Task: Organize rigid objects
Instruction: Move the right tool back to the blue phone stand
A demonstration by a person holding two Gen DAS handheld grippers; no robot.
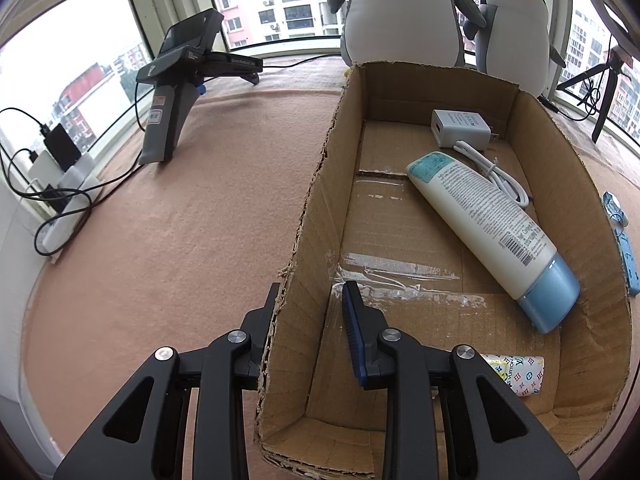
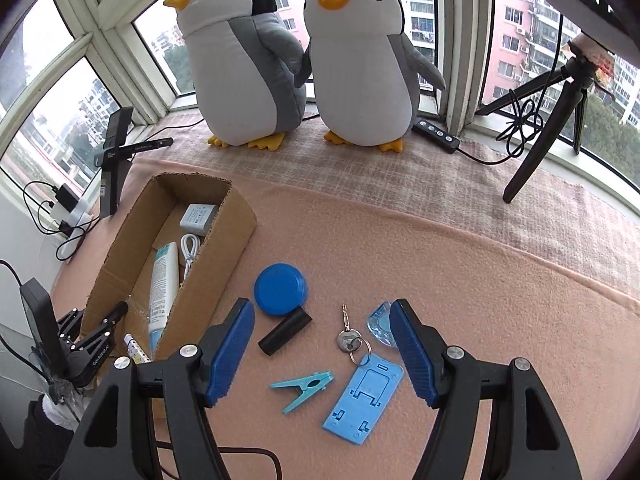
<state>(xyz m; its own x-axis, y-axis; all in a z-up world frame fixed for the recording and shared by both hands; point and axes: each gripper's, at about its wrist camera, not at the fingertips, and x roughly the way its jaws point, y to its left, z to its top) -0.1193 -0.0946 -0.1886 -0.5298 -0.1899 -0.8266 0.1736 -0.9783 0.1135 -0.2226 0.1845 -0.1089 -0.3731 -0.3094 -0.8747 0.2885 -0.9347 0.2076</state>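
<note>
An open cardboard box (image 1: pixel 316 184) (image 2: pixel 224 256) holds a white and blue tube (image 1: pixel 492 232) (image 2: pixel 163 280), a grey charger (image 1: pixel 460 128) (image 2: pixel 198 218) with white cable, and a patterned stick (image 1: pixel 516 372). My left gripper (image 1: pixel 312 300) straddles the box's left wall, one finger outside and one inside, with a gap beside the wall. My right gripper (image 2: pixel 322 320) is open and empty above a blue lid (image 2: pixel 280 288), a black cylinder (image 2: pixel 285 331), a key (image 2: pixel 348 336), a teal clothespin (image 2: pixel 304 386), a blue phone stand (image 2: pixel 366 398) and a clear piece (image 2: pixel 380 324).
Two plush penguins (image 2: pixel 240 60) (image 2: pixel 360 64) stand at the back by the window. A black stand (image 1: pixel 176 92) (image 2: pixel 116 160), a tripod (image 2: pixel 560 112), a power strip (image 2: pixel 436 134) and cables (image 1: pixel 60 200) lie around the pink cloth (image 2: pixel 480 300).
</note>
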